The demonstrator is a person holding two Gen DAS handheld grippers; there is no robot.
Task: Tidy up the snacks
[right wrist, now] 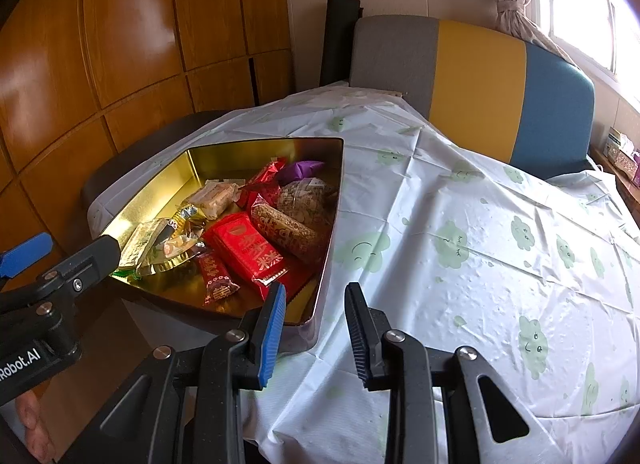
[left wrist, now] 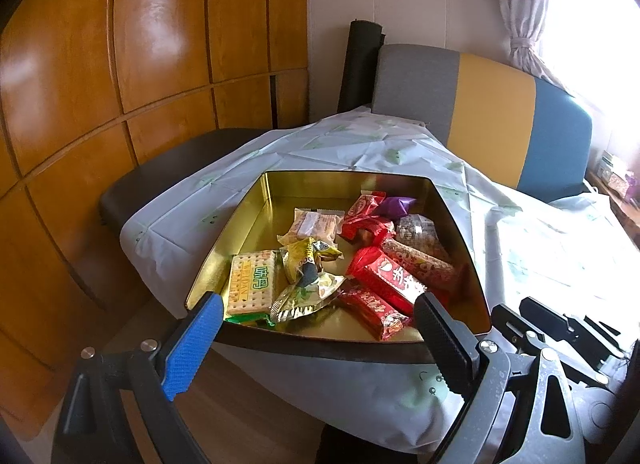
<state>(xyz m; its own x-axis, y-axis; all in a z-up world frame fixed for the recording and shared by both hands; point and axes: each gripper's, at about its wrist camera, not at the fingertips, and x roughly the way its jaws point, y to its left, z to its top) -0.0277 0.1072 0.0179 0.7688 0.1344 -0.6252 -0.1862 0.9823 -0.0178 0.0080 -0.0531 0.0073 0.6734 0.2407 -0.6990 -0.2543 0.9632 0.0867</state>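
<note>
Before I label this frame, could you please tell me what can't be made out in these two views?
- Left view: the tin's near wall, hidden behind the left tool's fingers.
- Right view: the cracker pack, covered by the left tool.
- Both views: small print on the red packs, too small.
- Right view: the window, washed out by glare.
- Table under the cloth, hidden.

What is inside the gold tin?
The gold tin holds wrapped snacks: a cracker pack, red packets and a purple candy. What lies beneath the pile is covered.
</note>
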